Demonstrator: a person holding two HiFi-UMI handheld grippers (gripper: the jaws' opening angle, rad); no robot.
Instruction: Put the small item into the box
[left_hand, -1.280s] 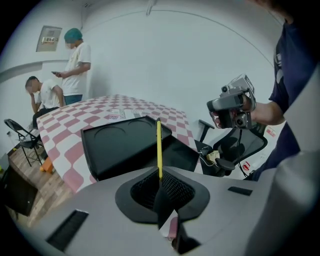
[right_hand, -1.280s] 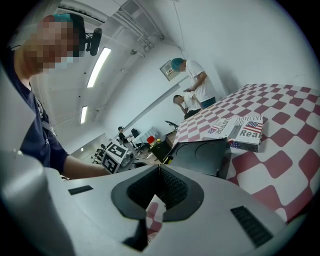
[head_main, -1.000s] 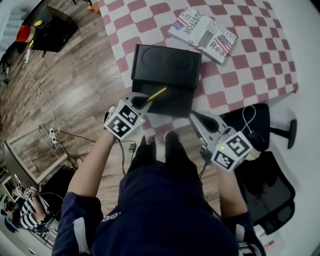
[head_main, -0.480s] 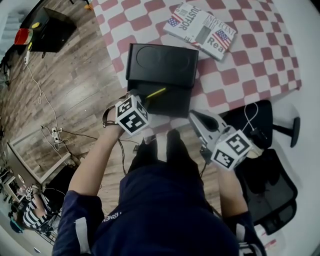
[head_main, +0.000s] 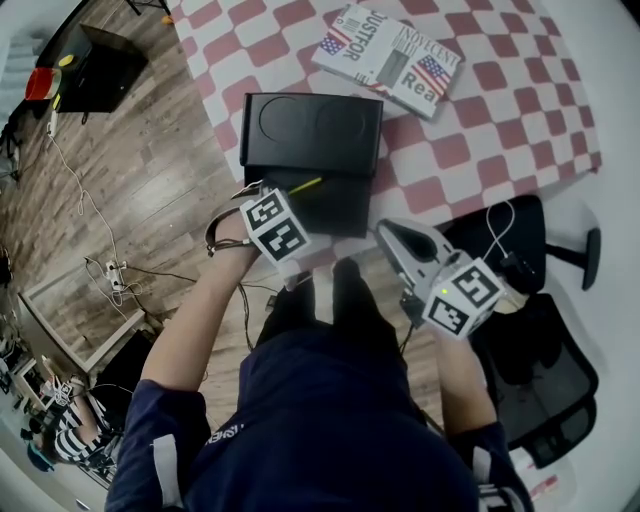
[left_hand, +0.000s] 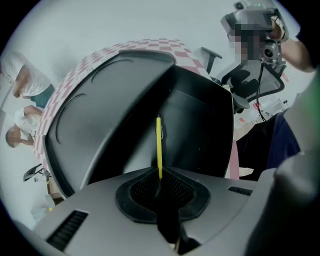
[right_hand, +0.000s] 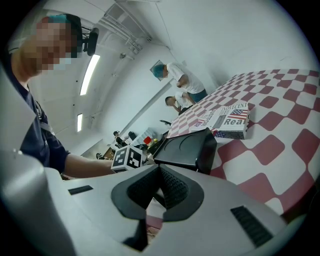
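Observation:
A black box (head_main: 330, 200) stands with its lid (head_main: 312, 125) open at the near edge of the red-and-white checkered table (head_main: 500, 130). My left gripper (head_main: 285, 198) is shut on a thin yellow stick-like item (head_main: 306, 186), which points out over the box's open inside. In the left gripper view the yellow item (left_hand: 159, 145) rises from the left gripper (left_hand: 160, 175) in front of the box (left_hand: 195, 125). My right gripper (head_main: 384, 232) is off the table's edge, right of the box, shut on nothing. The right gripper (right_hand: 159, 169) faces the box (right_hand: 185, 147) from the side.
A printed book (head_main: 390, 58) lies on the table behind the box, and the right gripper view shows the book (right_hand: 230, 119) too. A black office chair (head_main: 535, 340) stands at my right. Cables and a black case (head_main: 100, 55) lie on the wooden floor at left. People stand far off.
My left gripper has shifted a little right and forward with the yellow item, closer to the box's front. The right gripper has stayed where it was.

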